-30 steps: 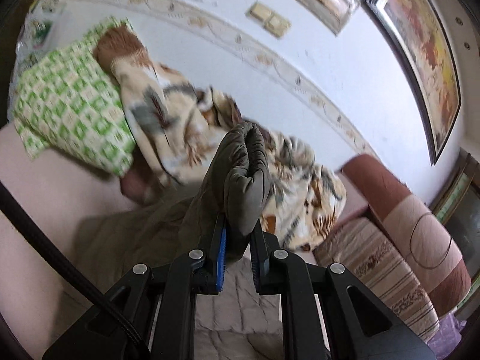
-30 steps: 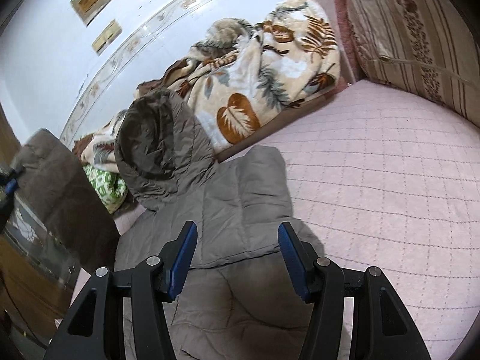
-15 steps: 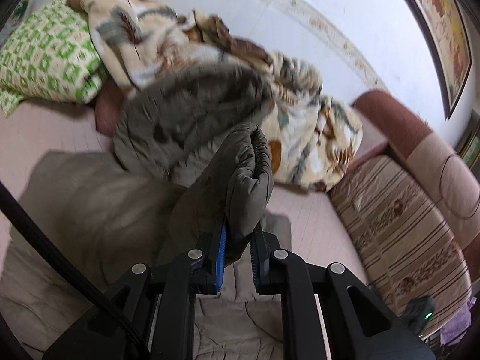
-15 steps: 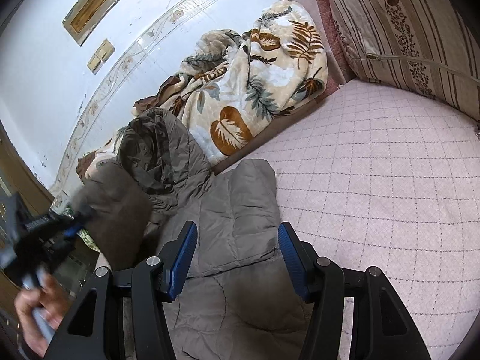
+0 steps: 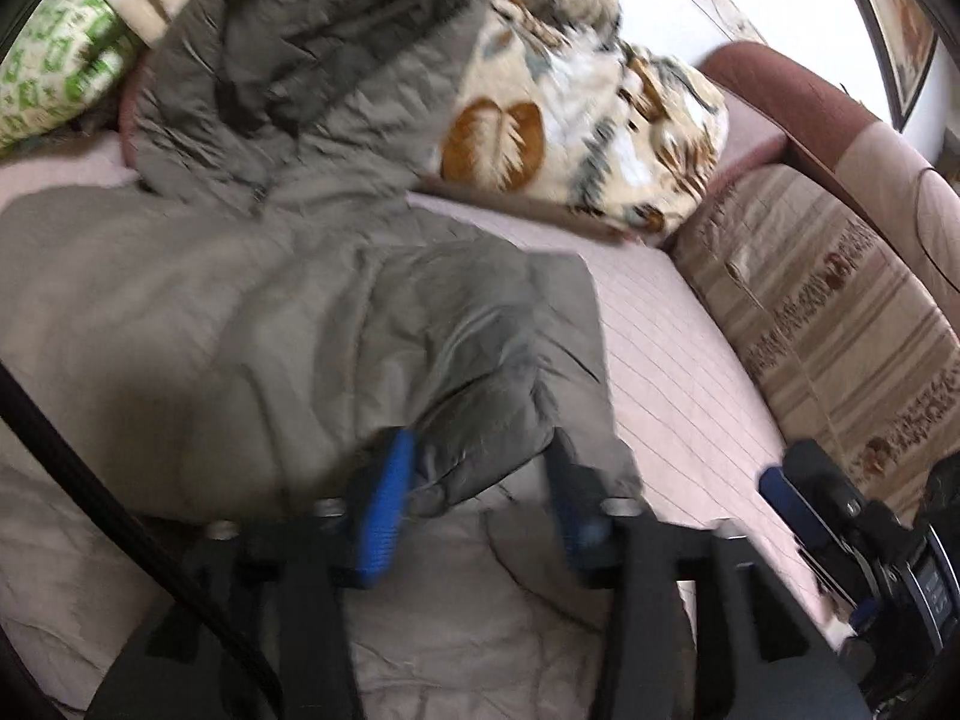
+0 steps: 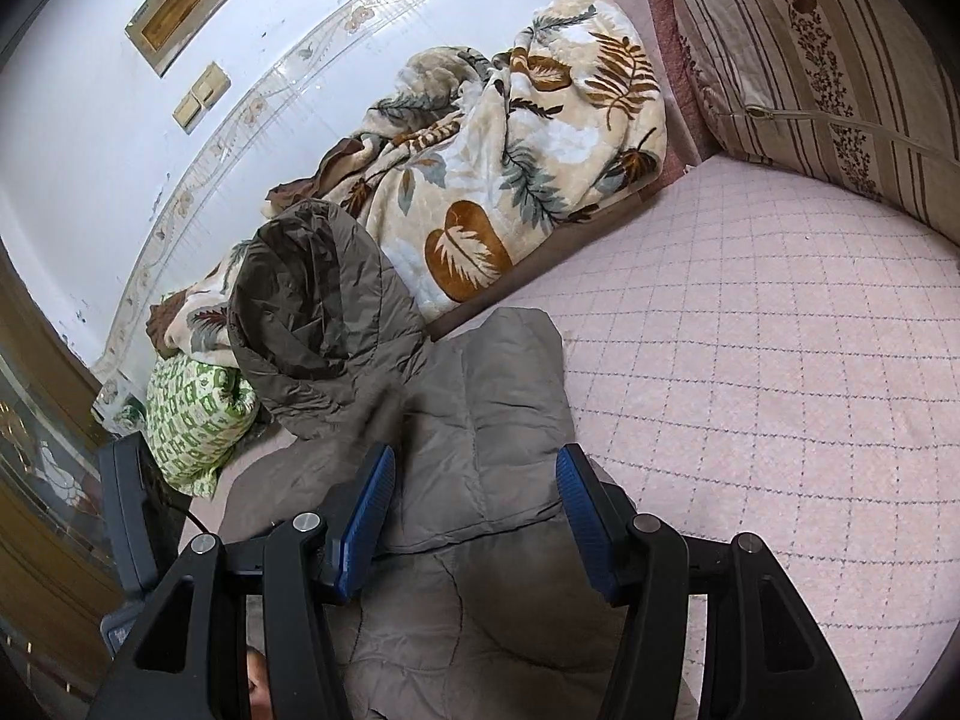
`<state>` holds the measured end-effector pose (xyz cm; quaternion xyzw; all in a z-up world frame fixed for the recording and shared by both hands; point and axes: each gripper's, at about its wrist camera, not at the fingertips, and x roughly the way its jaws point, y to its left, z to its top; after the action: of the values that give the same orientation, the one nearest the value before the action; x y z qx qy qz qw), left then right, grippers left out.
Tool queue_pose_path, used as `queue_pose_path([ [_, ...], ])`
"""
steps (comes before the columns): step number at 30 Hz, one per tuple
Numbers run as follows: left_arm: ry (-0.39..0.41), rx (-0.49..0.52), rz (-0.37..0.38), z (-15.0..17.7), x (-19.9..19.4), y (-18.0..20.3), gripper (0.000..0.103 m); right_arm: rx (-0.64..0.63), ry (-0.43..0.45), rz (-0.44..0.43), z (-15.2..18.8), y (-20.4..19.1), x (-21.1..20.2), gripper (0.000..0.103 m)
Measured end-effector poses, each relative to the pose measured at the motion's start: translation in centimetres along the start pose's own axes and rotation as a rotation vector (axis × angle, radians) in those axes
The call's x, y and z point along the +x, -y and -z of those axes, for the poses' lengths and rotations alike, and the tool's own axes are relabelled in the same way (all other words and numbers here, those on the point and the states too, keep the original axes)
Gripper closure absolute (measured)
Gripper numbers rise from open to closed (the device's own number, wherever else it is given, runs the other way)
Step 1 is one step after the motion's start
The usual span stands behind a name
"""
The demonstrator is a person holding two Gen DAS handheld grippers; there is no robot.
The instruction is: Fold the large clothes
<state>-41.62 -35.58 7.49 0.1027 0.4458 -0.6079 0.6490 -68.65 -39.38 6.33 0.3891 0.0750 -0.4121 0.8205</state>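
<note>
Pink quilted bed point(image 6: 750, 360): puffy jacket point(image 6: 480, 414), soft, slippery, bulky. Left hand-held gripper point(image 5: 474, 498) just opening, sleeve cuff point(image 5: 480, 450) loose between jaws; right hand-held gripper point(image 6: 474, 516) apart, empty. Best grabbed at seams.

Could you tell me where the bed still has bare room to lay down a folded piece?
The pink quilted cover lies bare between the jacket and the striped cushion, below the leaf blanket. The side toward the green pillow is crowded with the jacket's hood.
</note>
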Motion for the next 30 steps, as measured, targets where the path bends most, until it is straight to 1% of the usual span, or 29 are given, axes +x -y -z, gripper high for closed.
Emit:
queue_pose_path([
  [2, -0.032, 0.013, 0.062, 0.5, 0.1, 0.4, 0.048, -0.001, 0.001, 0.004, 0.0, -0.1, 0.2, 0.042],
  [3, -0.037, 0.029, 0.072, 0.6, -0.2, 0.6, 0.048, -0.002, 0.002, 0.007, 0.0, -0.2, 0.2, 0.042],
  [4, -0.034, 0.043, 0.077, 0.6, -0.7, 0.8, 0.048, -0.005, 0.004, 0.012, 0.0, -0.3, 0.3, 0.042],
  [6, -0.002, 0.06, 0.092, 0.4, -2.5, 0.4, 0.048, -0.01, 0.007, 0.02, 0.0, -0.6, 0.5, 0.042],
  [7, 0.011, 0.066, 0.087, 0.2, -3.1, 0.1, 0.047, -0.018, 0.007, 0.021, 0.0, -0.9, 0.7, 0.042],
  [10, 0.051, 0.08, -0.006, -1.0, -6.0, -2.6, 0.047, -0.062, 0.003, 0.013, 0.2, -2.4, 1.3, 0.042],
  [11, 0.058, 0.084, -0.058, -1.5, -6.8, -3.7, 0.047, -0.086, -0.004, 0.007, 0.4, -3.1, 1.6, 0.042],
  [12, 0.061, 0.093, -0.152, -2.0, -7.7, -5.6, 0.047, -0.108, -0.01, 0.002, 0.5, -3.8, 2.0, 0.042],
  [13, 0.063, 0.095, -0.198, -2.2, -8.1, -6.6, 0.047, -0.134, -0.017, 0.0, 0.8, -4.7, 2.6, 0.042],
  [14, 0.065, 0.089, -0.272, -2.6, -8.8, -8.8, 0.047, -0.164, -0.031, 0.001, 1.0, -5.5, 3.3, 0.042],
  [15, 0.062, 0.076, -0.327, -2.9, -9.2, -10.6, 0.047, -0.187, -0.04, 0.003, 1.2, -6.1, 3.8, 0.043],
  [16, 0.054, 0.067, -0.367, -3.0, -9.3, -11.8, 0.047, -0.229, -0.049, 0.013, 1.5, -7.0, 4.7, 0.043],
  [17, 0.042, 0.04, -0.413, -3.3, -9.5, -14.1, 0.047, -0.269, -0.057, 0.036, 1.7, -7.8, 5.5, 0.043],
  [20, 0.012, -0.046, -0.449, -3.1, -9.0, -18.7, 0.047, -0.312, -0.097, 0.06, 2.4, -8.7, 7.6, 0.043],
  [21, -0.007, -0.079, -0.441, -2.8, -8.5, -20.3, 0.047, -0.32, -0.134, 0.066, 2.7, -8.8, 8.7, 0.043],
  [23, -0.021, -0.109, -0.424, -2.3, -7.8, -22.0, 0.047, -0.342, -0.155, 0.106, 3.3, -8.8, 9.9, 0.043],
  [25, -0.024, -0.104, -0.417, -1.8, -7.1, -22.6, 0.045, -0.377, -0.194, 0.161, 3.8, -8.7, 11.4, 0.043],
  [27, -0.023, -0.089, -0.424, -1.2, -6.3, -22.7, 0.042, -0.378, -0.232, 0.18, 4.2, -8.1, 12.4, 0.043],
  [30, -0.027, -0.095, -0.408, -0.9, -5.6, -22.9, 0.042, -0.383, -0.277, 0.214, 5.0, -7.4, 13.7, 0.043],
])
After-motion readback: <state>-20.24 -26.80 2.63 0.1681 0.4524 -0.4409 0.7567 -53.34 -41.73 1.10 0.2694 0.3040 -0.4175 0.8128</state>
